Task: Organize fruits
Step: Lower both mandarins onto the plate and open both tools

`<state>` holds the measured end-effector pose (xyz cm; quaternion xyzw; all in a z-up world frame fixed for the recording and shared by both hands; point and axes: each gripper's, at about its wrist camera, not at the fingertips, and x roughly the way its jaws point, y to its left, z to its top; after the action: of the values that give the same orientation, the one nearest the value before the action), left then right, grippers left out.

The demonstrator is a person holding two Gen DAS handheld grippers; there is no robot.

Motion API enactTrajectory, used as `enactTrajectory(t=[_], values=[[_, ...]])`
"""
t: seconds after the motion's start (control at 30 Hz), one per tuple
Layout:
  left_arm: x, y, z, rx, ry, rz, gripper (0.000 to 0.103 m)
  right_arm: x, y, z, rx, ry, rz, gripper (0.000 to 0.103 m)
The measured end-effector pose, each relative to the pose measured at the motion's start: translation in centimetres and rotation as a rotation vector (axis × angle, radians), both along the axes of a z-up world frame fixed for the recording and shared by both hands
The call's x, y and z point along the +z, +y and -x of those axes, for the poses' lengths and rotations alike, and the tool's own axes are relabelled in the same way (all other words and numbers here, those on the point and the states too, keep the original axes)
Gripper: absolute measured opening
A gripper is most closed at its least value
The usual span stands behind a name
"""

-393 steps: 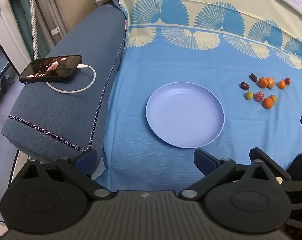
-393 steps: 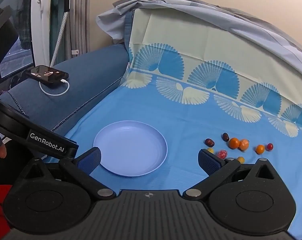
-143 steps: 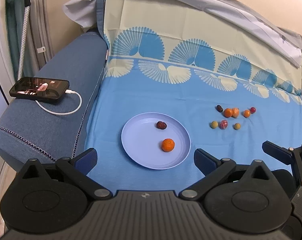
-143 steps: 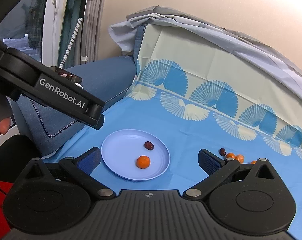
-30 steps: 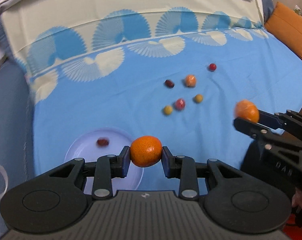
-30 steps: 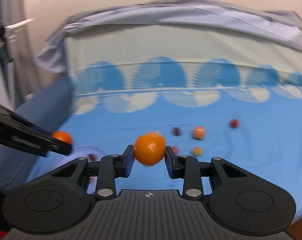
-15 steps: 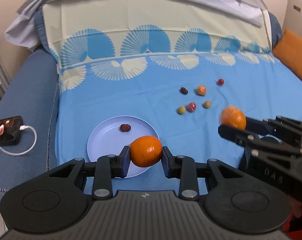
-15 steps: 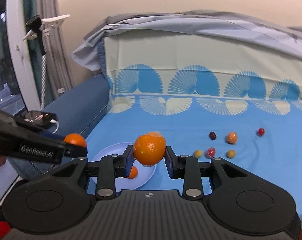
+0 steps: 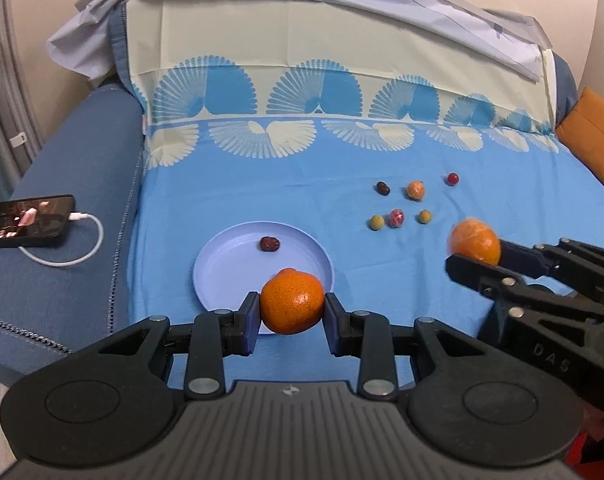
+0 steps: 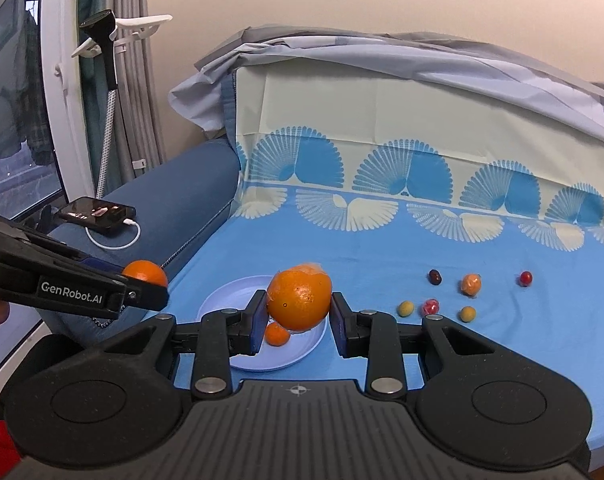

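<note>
My left gripper [image 9: 291, 321] is shut on an orange [image 9: 291, 303] and holds it above the near rim of the pale purple plate [image 9: 222, 268]. A dark date [image 9: 269, 243] lies on the plate. My right gripper [image 10: 296, 320] is shut on a second orange [image 10: 299, 300], right of the plate; it also shows in the left wrist view [image 9: 473, 242]. In the right wrist view the plate [image 10: 222, 296] also holds a small orange [image 10: 277, 334]. Several small fruits [image 9: 395, 217] lie on the blue cloth at the right.
A phone [image 9: 26, 221] on a white cable [image 9: 86, 248] lies on the blue sofa arm at the left. An orange cushion [image 9: 594, 136] sits at the far right. A window frame and a white rack [image 10: 114, 36] stand left of the sofa.
Both grippers have stayed shut on their oranges. The left gripper has drawn closer to the plate, with the right one still at its right.
</note>
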<state>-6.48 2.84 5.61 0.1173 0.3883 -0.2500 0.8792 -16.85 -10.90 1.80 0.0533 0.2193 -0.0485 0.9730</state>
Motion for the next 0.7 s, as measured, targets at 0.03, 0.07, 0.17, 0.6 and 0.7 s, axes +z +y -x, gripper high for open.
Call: enactTrajectory(t=[0.03, 0.07, 0.17, 0.6, 0.7], values=[[0.1, 0.3, 0.1, 0.006, -0.005, 0.0, 0.036, 0.1, 0.0, 0.1, -0.003, -0.005, 0.001, 0.035], [0.3, 0.6, 0.2, 0.014, -0.01, 0.003, 0.036, 0.2, -0.1, 0.2, -0.006, -0.007, 0.0, 0.035], [1.1, 1.5, 0.1, 0.039, -0.026, 0.012, 0.036, 0.2, 0.0, 0.2, -0.011, -0.003, -0.001, 0.035], [1.0, 3.2, -0.8, 0.095, -0.014, 0.008, 0.036, -0.3, 0.2, -0.9, 0.019, 0.039, 0.018, 0.035], [0.6, 2.9, -1.3, 0.096, 0.003, 0.007, 0.036, -0.5, 0.3, -1.4, 0.022, 0.059, 0.023, 0.035]])
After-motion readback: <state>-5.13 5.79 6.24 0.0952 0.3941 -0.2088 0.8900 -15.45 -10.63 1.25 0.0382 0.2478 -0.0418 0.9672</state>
